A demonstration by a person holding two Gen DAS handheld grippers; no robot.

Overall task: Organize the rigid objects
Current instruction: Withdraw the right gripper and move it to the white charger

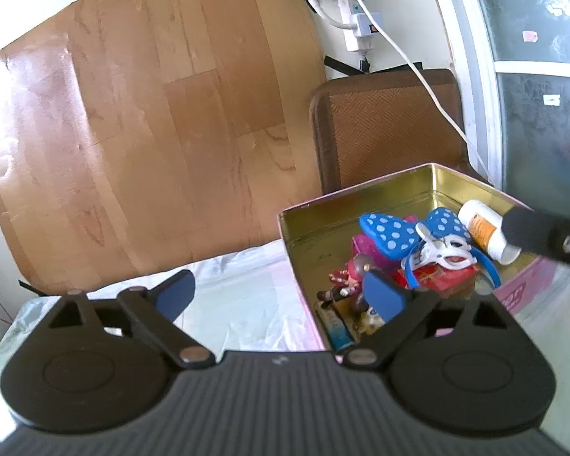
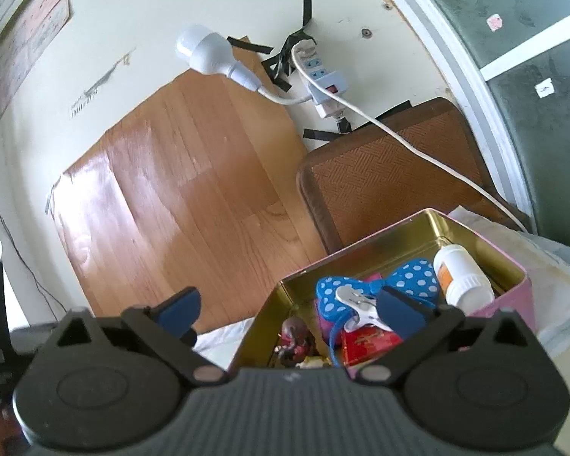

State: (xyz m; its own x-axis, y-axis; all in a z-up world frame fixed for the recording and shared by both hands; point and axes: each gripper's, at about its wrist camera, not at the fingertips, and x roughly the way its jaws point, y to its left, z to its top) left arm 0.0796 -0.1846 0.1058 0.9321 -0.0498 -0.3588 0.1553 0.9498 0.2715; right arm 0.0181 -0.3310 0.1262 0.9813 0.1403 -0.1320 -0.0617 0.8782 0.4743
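A pink tin box (image 1: 296, 239) with a gold inside holds several objects: a blue polka-dot bow headband (image 1: 395, 233), a white clip (image 1: 442, 252), a white bottle with an orange label (image 1: 484, 230), a red box (image 1: 442, 279) and a small figurine (image 1: 342, 285). My left gripper (image 1: 279, 296) is open and empty, above the tin's near left corner. My right gripper (image 2: 290, 309) is open and empty, above the tin (image 2: 513, 266), near the bow (image 2: 376, 285), the clip (image 2: 357, 304) and the bottle (image 2: 461, 277). Part of the right gripper shows in the left wrist view at the right edge.
The tin stands on a table under a pale plastic cover (image 1: 239, 292). A wood-pattern sheet (image 1: 152, 121) leans on the wall behind. A brown woven board (image 1: 387, 125) stands behind the tin. A power strip (image 2: 321, 76), a white cable and a bulb (image 2: 205, 51) hang on the wall.
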